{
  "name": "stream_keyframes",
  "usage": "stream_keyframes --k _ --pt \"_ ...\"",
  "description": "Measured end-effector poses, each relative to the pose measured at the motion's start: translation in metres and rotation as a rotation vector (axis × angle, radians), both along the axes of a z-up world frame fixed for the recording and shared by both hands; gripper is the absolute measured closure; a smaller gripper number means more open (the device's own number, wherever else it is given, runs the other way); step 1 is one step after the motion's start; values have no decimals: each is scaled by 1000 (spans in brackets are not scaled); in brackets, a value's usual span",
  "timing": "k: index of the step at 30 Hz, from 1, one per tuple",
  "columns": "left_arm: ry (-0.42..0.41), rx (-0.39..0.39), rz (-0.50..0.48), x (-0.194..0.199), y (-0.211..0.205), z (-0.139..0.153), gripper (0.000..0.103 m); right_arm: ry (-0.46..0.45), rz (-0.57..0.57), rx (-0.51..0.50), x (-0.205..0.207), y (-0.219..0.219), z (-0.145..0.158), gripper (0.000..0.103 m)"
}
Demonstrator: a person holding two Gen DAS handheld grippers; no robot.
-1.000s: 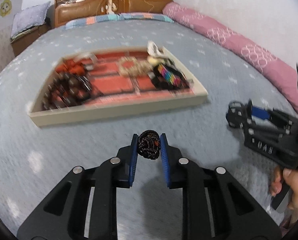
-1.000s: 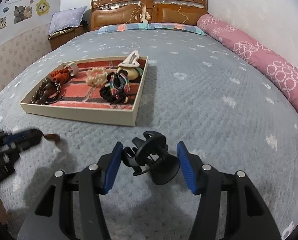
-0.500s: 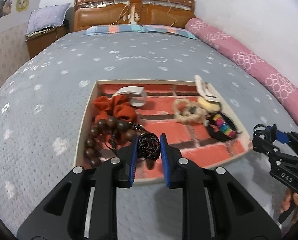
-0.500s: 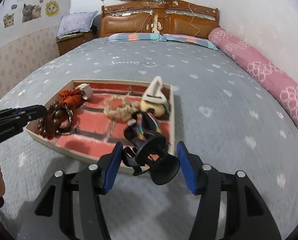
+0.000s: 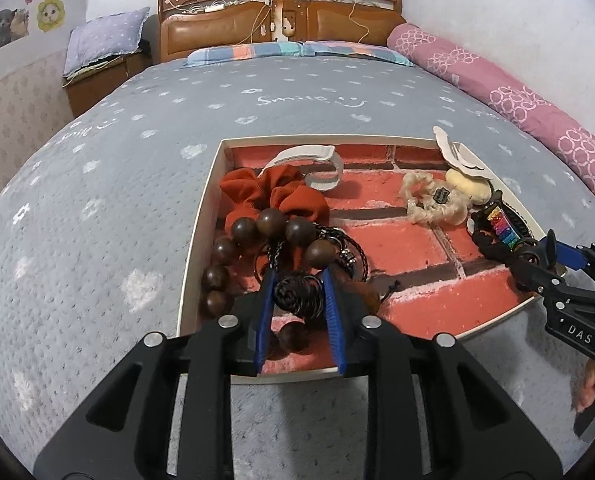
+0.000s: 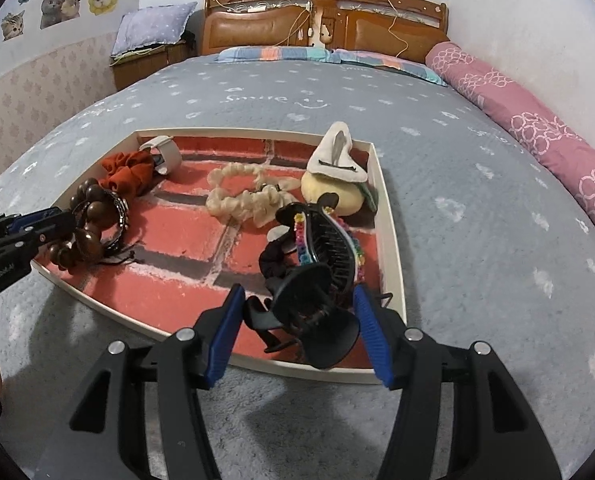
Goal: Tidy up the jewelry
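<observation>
A cream tray (image 5: 201,216) (image 6: 389,220) with a red brick-print floor lies on the grey bedspread. My left gripper (image 5: 297,276) hangs over its near left corner. Its jaws are opening, and a dark braided bracelet coil (image 5: 297,296) still touches both pads. Beneath it lie a wooden bead bracelet (image 5: 273,222) (image 6: 93,212) and an orange scrunchie (image 5: 273,192). My right gripper (image 6: 297,292) is shut on a black claw clip (image 6: 317,320) above the tray's near right corner, just in front of a rainbow-beaded clip (image 6: 329,236). Each gripper shows at the edge of the other's view.
The tray also holds a cream braided scrunchie (image 6: 241,200), a white band (image 5: 321,164) and a yellow plush piece under a white clip (image 6: 337,160). A pink bolster (image 5: 517,100) lines the right wall. A wooden headboard (image 6: 321,28) stands beyond.
Both grippers moved forward from the bare bedspread to over the tray's near edge, each carrying its item. The left jaws stand slightly wider than before.
</observation>
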State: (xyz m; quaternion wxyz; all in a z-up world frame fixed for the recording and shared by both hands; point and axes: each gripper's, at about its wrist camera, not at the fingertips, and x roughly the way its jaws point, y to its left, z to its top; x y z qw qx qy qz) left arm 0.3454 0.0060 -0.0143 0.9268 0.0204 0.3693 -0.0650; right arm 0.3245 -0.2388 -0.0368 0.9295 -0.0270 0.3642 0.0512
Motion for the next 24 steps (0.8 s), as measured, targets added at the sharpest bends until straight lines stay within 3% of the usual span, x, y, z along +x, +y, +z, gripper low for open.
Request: stream_keyframes --k 4,5,6,10,16,20,24 --pt "-4 -7 28 -6 8 3 72 -8 4 28 -3 -4 2 46" --pt "-1 -18 30 -7 11 3 72 -15 6 35 -5 -6 3 43" --pt "-1 -23 33 -11 14 3 68 -25 8 40 -7 -7 5 34" --pt "-31 -20 57 -30 23 7 40 -71 -3 41 -26 -14 14 27" --pt "-101 -30 117 -86 39 13 14 -113 -34 85 -68 -28 16 23" --pt "-159 -17 138 -123 40 20 5 -138 -65 128 -104 -36 15 20" --pt "-237 -43 149 -166 35 34 5 -196 -93 145 -141 -39 20 15"
